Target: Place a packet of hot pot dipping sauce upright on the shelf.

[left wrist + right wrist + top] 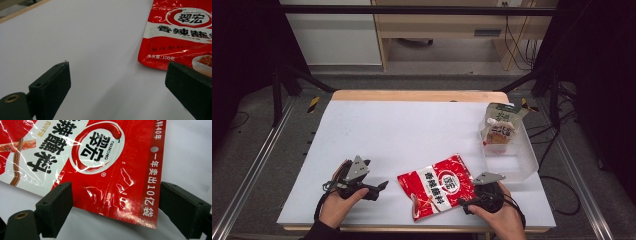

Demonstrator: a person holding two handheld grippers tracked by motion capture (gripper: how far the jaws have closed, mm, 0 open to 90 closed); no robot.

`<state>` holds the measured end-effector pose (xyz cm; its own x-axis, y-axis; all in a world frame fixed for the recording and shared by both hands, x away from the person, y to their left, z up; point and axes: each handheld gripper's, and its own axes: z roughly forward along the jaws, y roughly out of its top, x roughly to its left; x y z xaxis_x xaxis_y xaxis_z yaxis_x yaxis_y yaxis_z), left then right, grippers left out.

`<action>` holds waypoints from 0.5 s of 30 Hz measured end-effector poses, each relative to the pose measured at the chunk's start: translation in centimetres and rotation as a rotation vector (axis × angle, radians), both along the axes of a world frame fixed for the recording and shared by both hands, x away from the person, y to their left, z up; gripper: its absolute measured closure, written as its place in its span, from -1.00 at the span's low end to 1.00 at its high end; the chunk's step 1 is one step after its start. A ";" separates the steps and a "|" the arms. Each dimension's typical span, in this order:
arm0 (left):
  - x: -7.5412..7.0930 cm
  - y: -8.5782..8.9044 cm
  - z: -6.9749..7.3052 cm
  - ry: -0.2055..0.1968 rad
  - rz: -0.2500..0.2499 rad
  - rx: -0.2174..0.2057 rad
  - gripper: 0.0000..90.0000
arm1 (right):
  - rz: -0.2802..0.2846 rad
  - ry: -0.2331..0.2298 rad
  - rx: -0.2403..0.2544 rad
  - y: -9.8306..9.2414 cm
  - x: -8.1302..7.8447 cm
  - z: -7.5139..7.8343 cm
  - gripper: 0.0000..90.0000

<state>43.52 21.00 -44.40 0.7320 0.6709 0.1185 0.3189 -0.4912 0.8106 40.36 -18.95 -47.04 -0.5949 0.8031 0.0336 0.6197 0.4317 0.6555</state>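
Observation:
A red and white seasoning packet (439, 185) lies flat on the white table sheet (412, 130) near the front edge. My right gripper (468, 204) is open at the packet's right edge, its jaws straddling the corner of the packet (110, 170) just above it. My left gripper (380, 189) is open to the left of the packet, resting low over bare table, with the packet's (180, 32) lower corner just ahead of its right jaw. Nothing is held by either gripper.
A clear plastic bin (512, 150) stands at the right side of the table with a spouted pouch (498, 131) and a green-topped packet (504, 111) leaning in its far end. Black frame bars and cables flank the table.

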 end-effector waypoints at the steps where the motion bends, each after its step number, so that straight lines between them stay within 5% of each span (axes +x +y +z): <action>1: 0.0 0.0 0.0 0.001 0.000 -0.001 -0.86 | -0.004 0.008 -0.001 0.0 0.0 0.0 -0.68; 6: 0.0 0.0 0.0 0.002 -0.002 -0.001 -0.86 | 0.002 -0.004 0.000 0.0 0.0 0.1 -0.63; 15: 0.0 -0.1 0.0 0.002 -0.006 0.002 -0.86 | 0.029 -0.047 0.112 0.4 -0.6 1.6 -0.40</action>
